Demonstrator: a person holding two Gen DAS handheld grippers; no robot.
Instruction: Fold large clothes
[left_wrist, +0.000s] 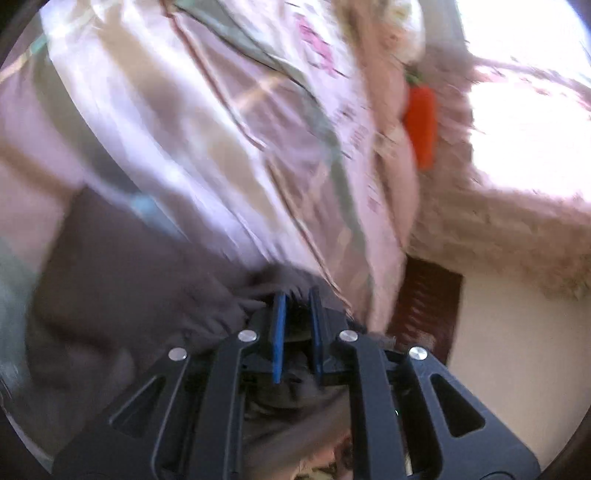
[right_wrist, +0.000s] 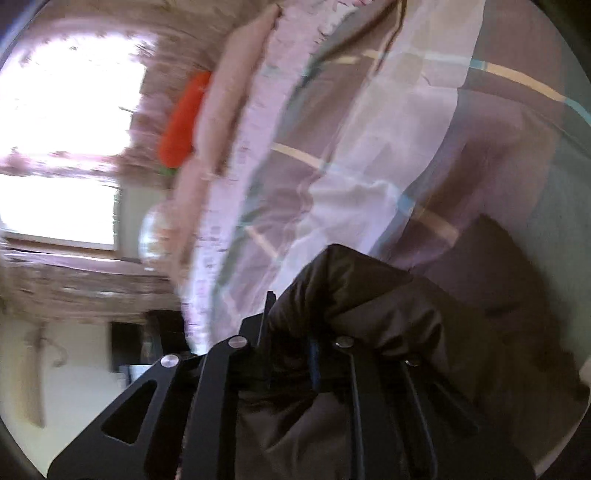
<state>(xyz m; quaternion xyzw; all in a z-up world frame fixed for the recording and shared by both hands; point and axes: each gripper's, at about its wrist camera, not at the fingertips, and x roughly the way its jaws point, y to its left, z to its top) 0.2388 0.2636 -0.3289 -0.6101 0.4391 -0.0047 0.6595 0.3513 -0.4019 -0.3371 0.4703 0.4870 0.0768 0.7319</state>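
Jaws come first on the left gripper (left_wrist: 297, 325): its blue pads (left_wrist: 279, 332) stand close together with dark brown cloth gathered around and below them, and I judge them clamped on a thin edge of the dark garment (left_wrist: 122, 280), though blur makes the exact pinch hard to read. On the right gripper (right_wrist: 290, 332) the jaws are drawn nearly together and buried in a thick bunch of the same garment, which bulges over the fingers and hides most of one pad; the grip looks firm.

To do this step well, both hands should carry their held edges at the same pace and height, keeping the span of cloth between them taut enough that it lays down flat instead of dragging a crease. The right hand's bulky bite risks a lumpy fold line, so it should set the cloth down before letting go, not drop it. The left's thin pinch could slip if pulled sharply.

Outward from the jaws, the garment hangs and trails from both grippers over the checked bedsheet (left_wrist: 207, 122), pale lilac with tan and teal bands. Beyond the sheet's edge lies a fluffy pink blanket (left_wrist: 491, 229), with an orange carrot toy (left_wrist: 421, 125) beside it and a bright window (right_wrist: 66, 122) behind.
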